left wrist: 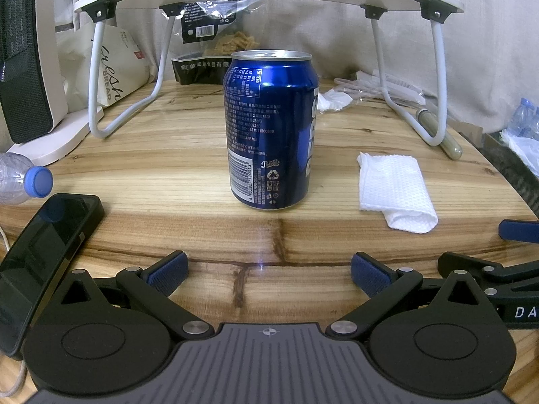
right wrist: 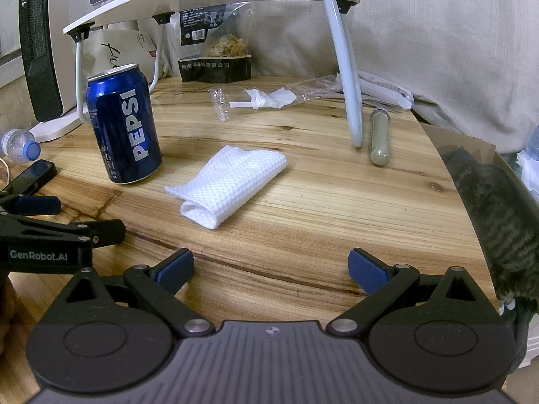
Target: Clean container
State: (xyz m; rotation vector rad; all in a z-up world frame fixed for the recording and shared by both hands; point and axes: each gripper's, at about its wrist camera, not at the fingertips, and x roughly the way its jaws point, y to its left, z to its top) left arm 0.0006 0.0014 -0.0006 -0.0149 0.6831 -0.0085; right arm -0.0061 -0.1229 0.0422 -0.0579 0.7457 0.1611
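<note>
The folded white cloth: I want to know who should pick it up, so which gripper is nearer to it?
Right. The right gripper faces the cloth directly; the left gripper faces the can beside it.

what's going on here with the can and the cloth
A person holds a two-finger gripper in each hand over a wooden table. Nothing is being handled yet: the left gripper faces an upright blue Pepsi can, the right gripper faces a folded white cloth lying beside the can. Both sets of fingers are wide open and empty, short of either item, so the cleaning has not started.
</note>
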